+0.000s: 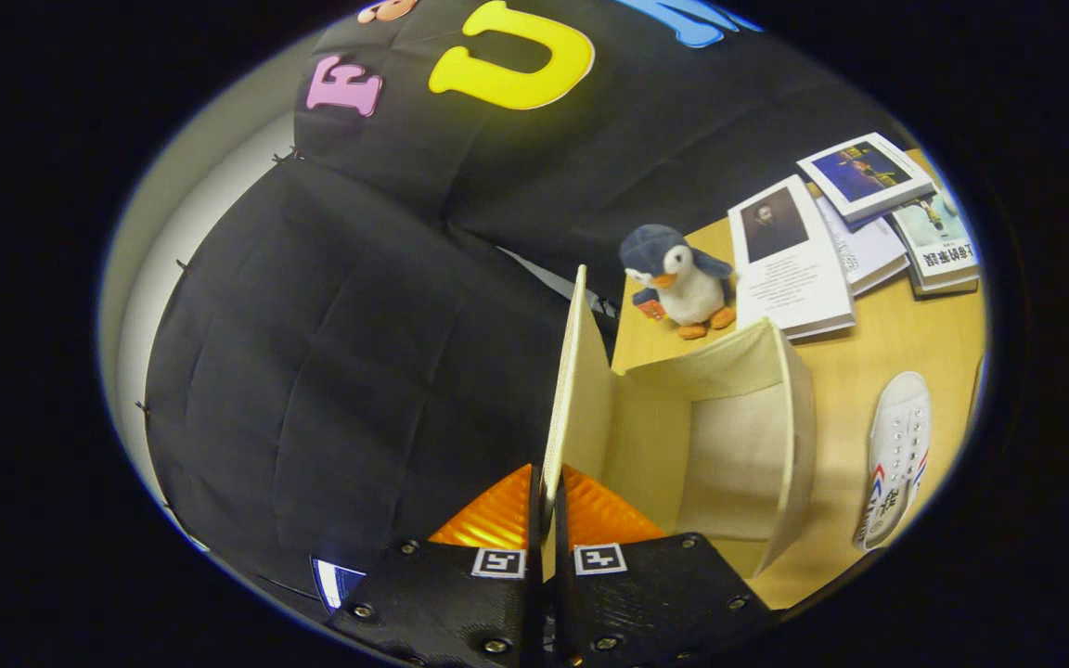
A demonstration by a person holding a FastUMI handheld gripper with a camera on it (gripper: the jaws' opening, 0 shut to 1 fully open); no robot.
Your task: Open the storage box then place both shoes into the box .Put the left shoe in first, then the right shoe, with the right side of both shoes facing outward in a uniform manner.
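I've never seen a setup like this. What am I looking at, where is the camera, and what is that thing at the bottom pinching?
There is no robot here. A person carries a hand-held gripper, a tool with two fingers, and the camera rides on it looking forward, so the fingers show at the bottom. The wide lens bends everything round.

The fingers are closed on the thin lid of a cream storage box, holding it swung open and upright; the box looks empty inside. It stands on a wooden table. Beyond it sit a plush penguin and some books. Beside the box lies one white shoe, not yet packed.
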